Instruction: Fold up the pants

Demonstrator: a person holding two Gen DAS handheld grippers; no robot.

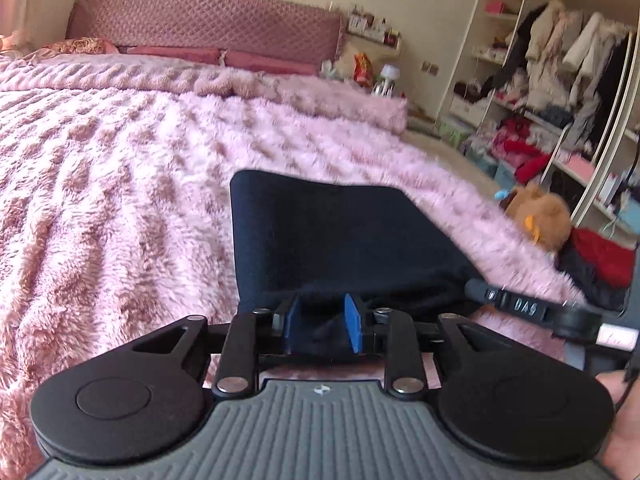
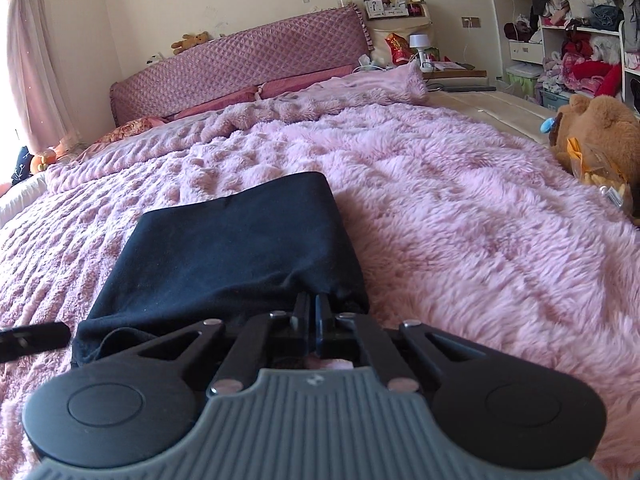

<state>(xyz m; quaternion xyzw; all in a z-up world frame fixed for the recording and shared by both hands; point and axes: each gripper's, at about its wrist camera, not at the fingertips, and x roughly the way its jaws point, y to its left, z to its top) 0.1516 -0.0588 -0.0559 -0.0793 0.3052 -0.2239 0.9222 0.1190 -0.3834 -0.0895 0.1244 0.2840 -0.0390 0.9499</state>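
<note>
Left gripper (image 1: 322, 322) is held part-open, blue pads (image 1: 353, 322) apart with dark fabric bunched between them. Right gripper (image 2: 313, 322) is clamped on the near edge of the folded navy pants (image 2: 224, 248). Pants are laid directly ahead of both, on the pink fuzzy blanket (image 2: 460, 216).

The near edge of the dark pants (image 2: 224, 248) hides behind the right gripper (image 2: 313, 312); the wardrobe clothes (image 1: 560, 52) look blurry.

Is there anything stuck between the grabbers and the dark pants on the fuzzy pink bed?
No. The left gripper has the pants between its open pads, and the right gripper is shut on their near edge. Only the pink blanket surrounds them.
</note>
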